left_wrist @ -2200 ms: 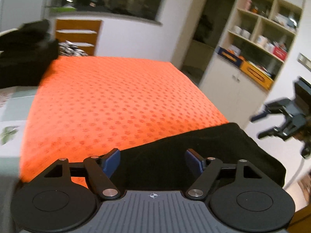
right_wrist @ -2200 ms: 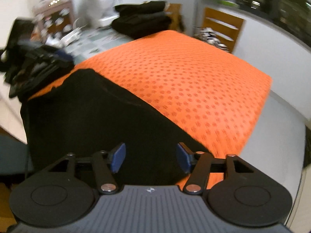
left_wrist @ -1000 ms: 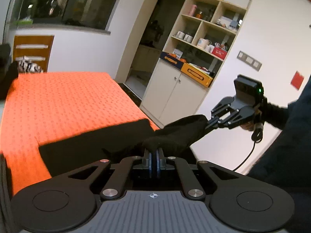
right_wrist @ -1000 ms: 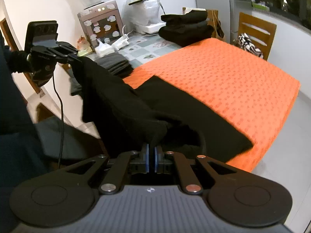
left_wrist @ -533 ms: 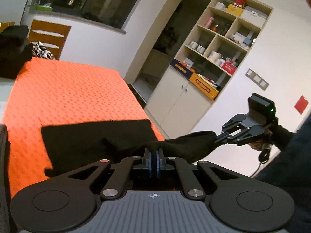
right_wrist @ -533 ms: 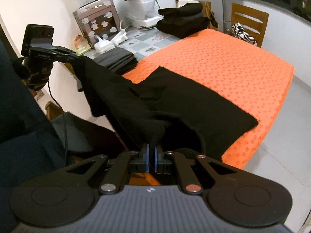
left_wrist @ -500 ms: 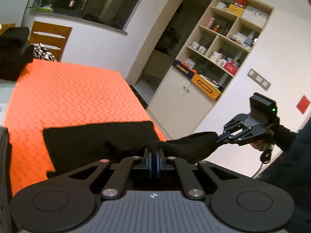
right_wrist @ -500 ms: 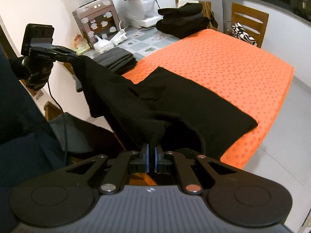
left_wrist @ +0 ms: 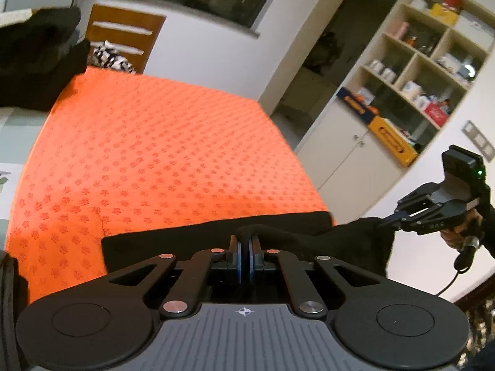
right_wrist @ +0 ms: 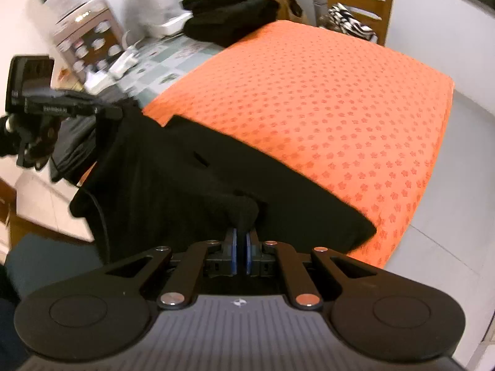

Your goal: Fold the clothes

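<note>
Black cloth is pinched in both my tongs: the left tongs (left_wrist: 244,244) and the right tongs (right_wrist: 239,236) are each clamped together on a bunched bit of the black garment's (right_wrist: 185,179) near edge. I judge a fold to be in hand, and the next move calls for carrying both pinches evenly over the cloth so the edge lands square, with no sag between them. Most of the garment lies flat on the near end of the orange surface (left_wrist: 161,154), ahead of both tongs, its near edge lifted between them.
</note>
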Tool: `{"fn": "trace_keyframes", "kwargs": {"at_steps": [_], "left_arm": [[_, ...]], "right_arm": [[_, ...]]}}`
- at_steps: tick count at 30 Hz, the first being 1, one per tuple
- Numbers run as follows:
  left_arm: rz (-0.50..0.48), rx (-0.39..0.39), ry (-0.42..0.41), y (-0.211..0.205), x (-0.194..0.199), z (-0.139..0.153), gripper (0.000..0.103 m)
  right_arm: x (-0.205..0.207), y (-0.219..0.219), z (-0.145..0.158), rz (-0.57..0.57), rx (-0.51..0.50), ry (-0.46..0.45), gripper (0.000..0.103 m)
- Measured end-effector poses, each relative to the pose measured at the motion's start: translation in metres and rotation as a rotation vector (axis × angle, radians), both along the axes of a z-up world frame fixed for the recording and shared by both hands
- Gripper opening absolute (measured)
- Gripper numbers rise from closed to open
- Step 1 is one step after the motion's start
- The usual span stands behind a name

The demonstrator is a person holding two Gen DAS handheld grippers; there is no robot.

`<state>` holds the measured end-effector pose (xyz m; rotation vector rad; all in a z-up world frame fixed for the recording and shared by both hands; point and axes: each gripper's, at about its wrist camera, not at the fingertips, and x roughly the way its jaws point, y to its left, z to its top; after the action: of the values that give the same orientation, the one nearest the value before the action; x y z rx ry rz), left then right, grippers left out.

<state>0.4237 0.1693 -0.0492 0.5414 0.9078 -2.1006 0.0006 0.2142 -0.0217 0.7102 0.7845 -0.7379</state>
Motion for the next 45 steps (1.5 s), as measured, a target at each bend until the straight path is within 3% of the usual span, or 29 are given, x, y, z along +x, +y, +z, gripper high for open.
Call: {"fn": "trace_keyframes", "kwargs": {"at_steps": [4, 5, 7, 8, 9, 14, 19, 23, 28, 33, 37, 45], "left_arm": [[-0.001, 0.003, -0.036, -0.008, -0.004, -0.013, 0.009], [0.013, 0.003, -0.042, -0.008, -0.005, -0.013, 0.014], [0.05, -0.001, -0.052, -0.004, -0.003, -0.009, 0.039], [0.068, -0.005, -0.056, -0.001, -0.002, -0.007, 0.058], [0.089, -0.02, -0.056, 0.003, 0.0, -0.002, 0.064], [0.222, -0.051, -0.076, 0.039, -0.005, 0.029, 0.068], [0.356, -0.078, -0.132, 0.086, -0.046, 0.06, 0.071], [0.514, -0.095, -0.166, 0.118, -0.099, 0.081, 0.078], [0.677, -0.085, -0.202, 0.141, -0.173, 0.096, 0.078], [0.83, -0.084, -0.187, 0.139, -0.246, 0.105, 0.08], [0.89, -0.122, -0.244, 0.12, -0.306, 0.103, 0.082], [1.055, -0.134, -0.324, 0.029, -0.388, 0.079, 0.083]], "right_arm": [[0.0, -0.017, -0.019, -0.026, -0.009, 0.021, 0.012], [-0.001, -0.018, -0.021, -0.037, -0.023, 0.028, 0.015], [-0.003, -0.015, -0.02, -0.06, -0.055, 0.03, 0.032], [-0.005, -0.012, -0.017, -0.069, -0.07, 0.027, 0.037], [-0.008, -0.008, -0.013, -0.073, -0.083, 0.021, 0.044], [-0.032, 0.006, 0.008, -0.071, -0.133, -0.012, 0.048], [-0.063, 0.007, 0.01, -0.004, -0.139, -0.016, 0.049], [-0.094, 0.004, 0.014, 0.108, -0.169, -0.044, 0.049], [-0.131, -0.012, 0.032, 0.238, -0.196, -0.098, 0.049], [-0.163, -0.041, 0.056, 0.336, -0.215, -0.142, 0.049], [-0.184, -0.086, 0.064, 0.41, -0.224, -0.177, 0.049], [-0.208, -0.2, 0.07, 0.597, -0.241, -0.202, 0.049]]}}
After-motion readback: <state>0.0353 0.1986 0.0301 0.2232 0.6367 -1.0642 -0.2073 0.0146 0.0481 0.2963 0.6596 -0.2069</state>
